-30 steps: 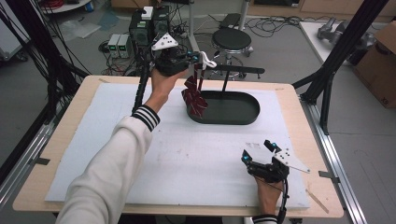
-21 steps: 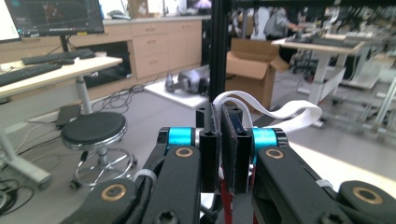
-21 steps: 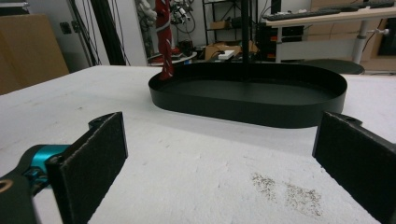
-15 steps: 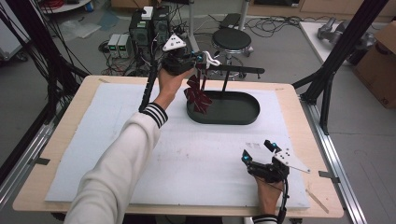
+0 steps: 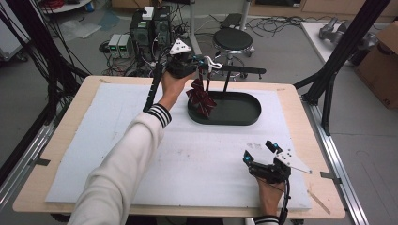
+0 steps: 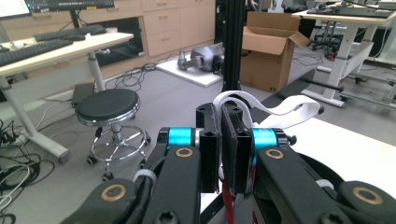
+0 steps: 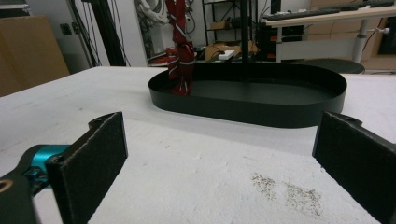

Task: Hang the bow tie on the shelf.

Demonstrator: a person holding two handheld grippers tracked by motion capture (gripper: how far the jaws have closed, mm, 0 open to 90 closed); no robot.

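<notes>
Left arm: reached far forward from the bottom of the high view toward 12 o'clock, white sleeve with a striped cuff, the hand raised above the far edge of the table (image 5: 61,140).
Left gripper (image 5: 202,63): held level above the 9 o'clock end of the black oval tray (image 5: 244,117), its grey three-cornered plate on top. In the left gripper view its jaws were pressed together on the top of the dark red tie (image 6: 229,140), and a white ribbon (image 6: 285,105) looped out above them.
Dark red tie: hung straight down from the left gripper, long axis vertical, its top at the jaws and its lower part bunched in folds inside the tray at the 9 o'clock end (image 5: 201,98). In the right gripper view the patterned red cloth stood as an upright strip with its foot in the tray (image 7: 180,56).
Tray: lay at 12 o'clock on the white mat (image 5: 141,154), long axis running 9 to 3 o'clock, with a thin black post (image 5: 226,82) rising from it to a crossbar.
Right hand (image 5: 270,197): low at 5 o'clock near the front edge of the table, wrist straight.
Right gripper (image 5: 258,152): rested on the mat, pointed toward 11 o'clock at the tray, well apart from it; jaws spread wide with nothing between them.
</notes>
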